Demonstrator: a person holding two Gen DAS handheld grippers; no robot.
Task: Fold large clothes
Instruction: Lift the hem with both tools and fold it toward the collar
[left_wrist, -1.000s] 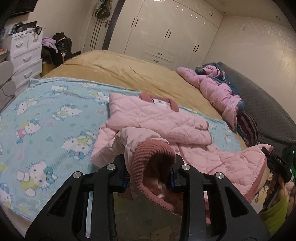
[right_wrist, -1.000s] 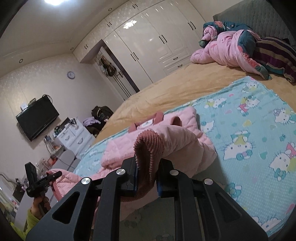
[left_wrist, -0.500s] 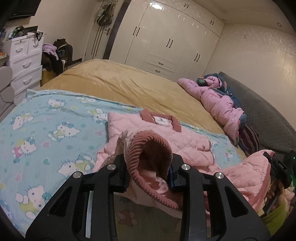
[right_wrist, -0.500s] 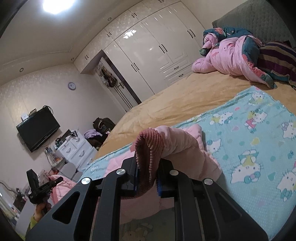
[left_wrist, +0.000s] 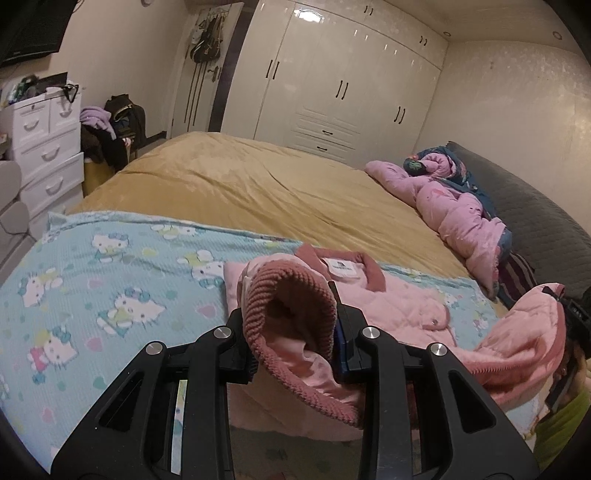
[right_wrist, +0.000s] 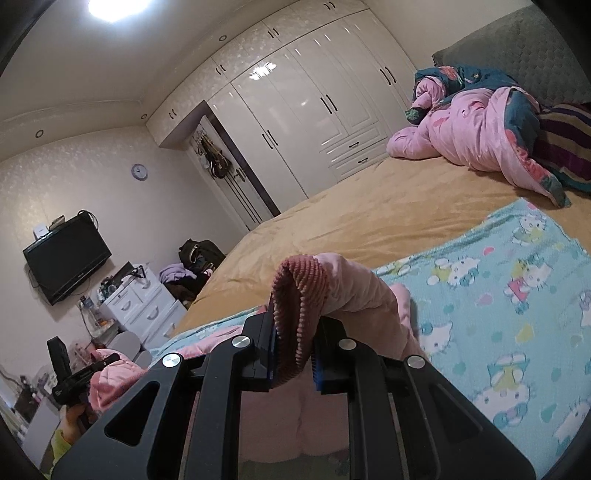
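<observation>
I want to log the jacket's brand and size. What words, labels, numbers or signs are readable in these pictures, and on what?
No text can be read in either view.
Neck label inside the collar of the pink jacket: white with a dark mark, too blurred to read.
Wall clock: too small to make out numbers.
Television: a faint mark under the screen, unreadable.
Cartoon blanket: pictures only, no legible words.

White wardrobe (left_wrist: 343, 92) upper centre, white drawers (left_wrist: 44, 147) left edge. TV (right_wrist: 66, 258) on left wall, clock (right_wrist: 139, 171) above, ceiling light (right_wrist: 114, 7) top left.
</observation>
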